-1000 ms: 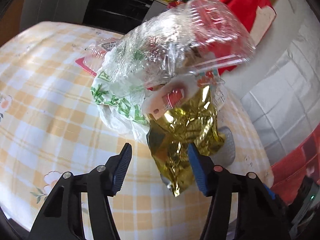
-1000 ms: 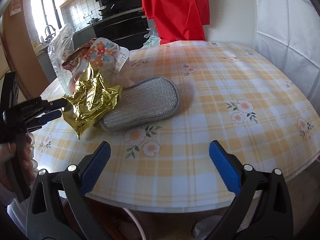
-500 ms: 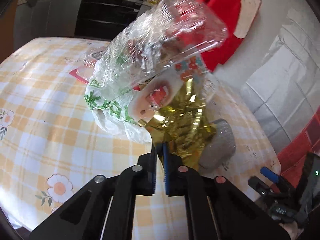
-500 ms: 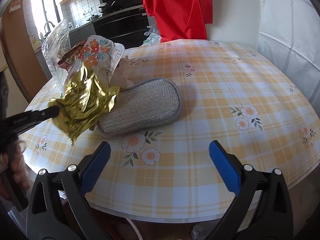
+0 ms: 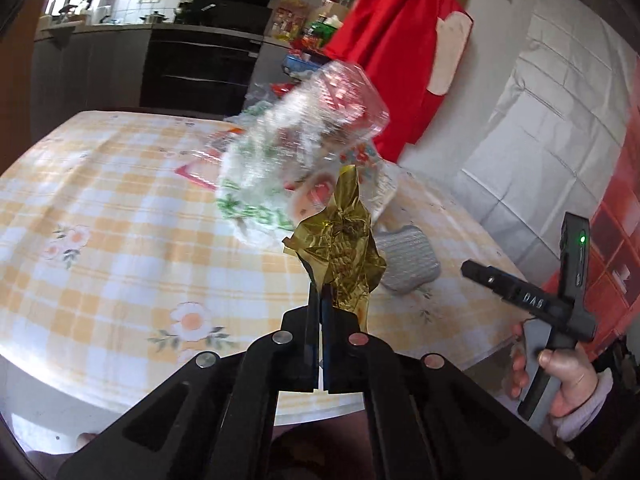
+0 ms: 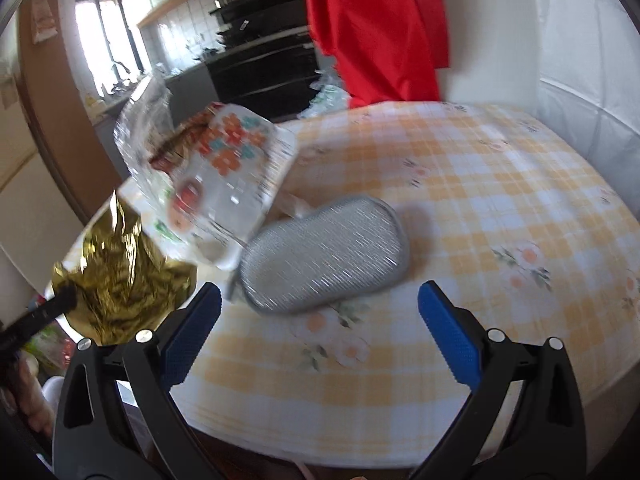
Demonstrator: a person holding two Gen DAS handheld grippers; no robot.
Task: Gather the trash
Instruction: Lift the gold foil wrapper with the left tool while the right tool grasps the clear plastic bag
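My left gripper (image 5: 320, 300) is shut on a crumpled gold foil wrapper (image 5: 340, 248), lifted off the table near its front edge. In the right wrist view the same gold wrapper (image 6: 120, 280) hangs at the far left, pinched by the left gripper (image 6: 66, 298). Behind it a heap of trash rests on the table: a clear plastic clamshell (image 5: 320, 120), a white bag with green print (image 5: 256, 200) and a flowered packet (image 6: 224, 176). My right gripper (image 6: 320, 336) stands open over the table edge with nothing between its fingers.
A grey mesh sponge (image 6: 324, 256) lies on the round table with a yellow checked cloth (image 6: 500, 184). A red garment (image 6: 372, 28) hangs behind. A hand holds the right gripper's handle (image 5: 560, 320). Dark kitchen cabinets (image 5: 200, 72) stand beyond the table.
The left gripper closed on the gold wrapper and pulled it back and up, away from the trash heap. The right gripper drew back slightly and stayed open.
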